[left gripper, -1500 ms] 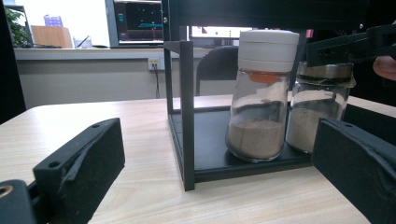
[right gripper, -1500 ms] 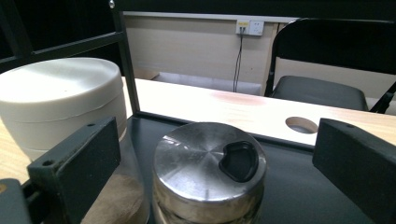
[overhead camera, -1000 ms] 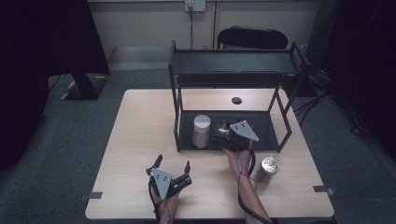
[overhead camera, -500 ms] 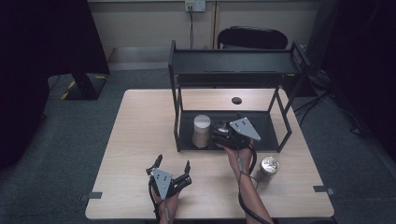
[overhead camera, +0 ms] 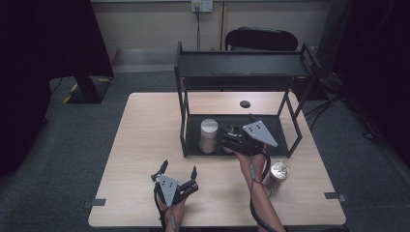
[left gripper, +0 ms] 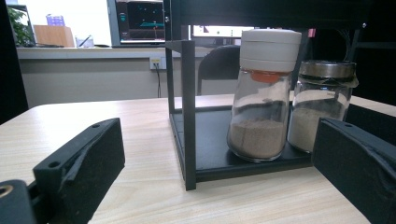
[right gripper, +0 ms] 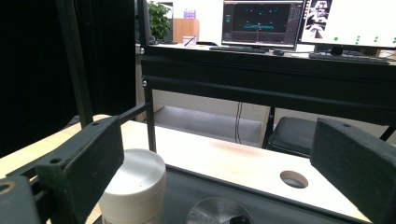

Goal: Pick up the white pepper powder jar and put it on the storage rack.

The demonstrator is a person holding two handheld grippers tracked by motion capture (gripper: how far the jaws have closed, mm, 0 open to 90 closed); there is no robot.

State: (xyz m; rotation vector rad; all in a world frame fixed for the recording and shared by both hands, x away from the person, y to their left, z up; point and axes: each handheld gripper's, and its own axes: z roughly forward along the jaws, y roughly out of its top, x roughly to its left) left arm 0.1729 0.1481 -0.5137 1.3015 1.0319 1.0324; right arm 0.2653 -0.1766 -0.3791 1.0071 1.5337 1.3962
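A black two-tier rack (overhead camera: 183,121) stands on the wooden table. On its lower shelf is a white-lidded glass jar (overhead camera: 209,136) of brown powder (left gripper: 264,100), with a metal-lidded jar (left gripper: 322,107) of pale powder beside it. My right gripper (overhead camera: 231,137) hovers open over that shelf. Its jaws are spread wide above the metal lid (right gripper: 219,212), and the white lid (right gripper: 135,184) is by its left jaw. My left gripper (overhead camera: 176,176) is open near the table's front, holding nothing and facing the rack (left gripper: 188,107).
Another metal-lidded jar (overhead camera: 279,171) stands on the table right of the right forearm, outside the rack. A round hole (overhead camera: 245,103) lies in the table behind the rack. The rack's upper shelf (overhead camera: 244,65) is bare. A chair (overhead camera: 261,38) stands beyond the table.
The right gripper has shifted slightly to the right over the lower shelf. The left gripper and the jars have stayed where they were.
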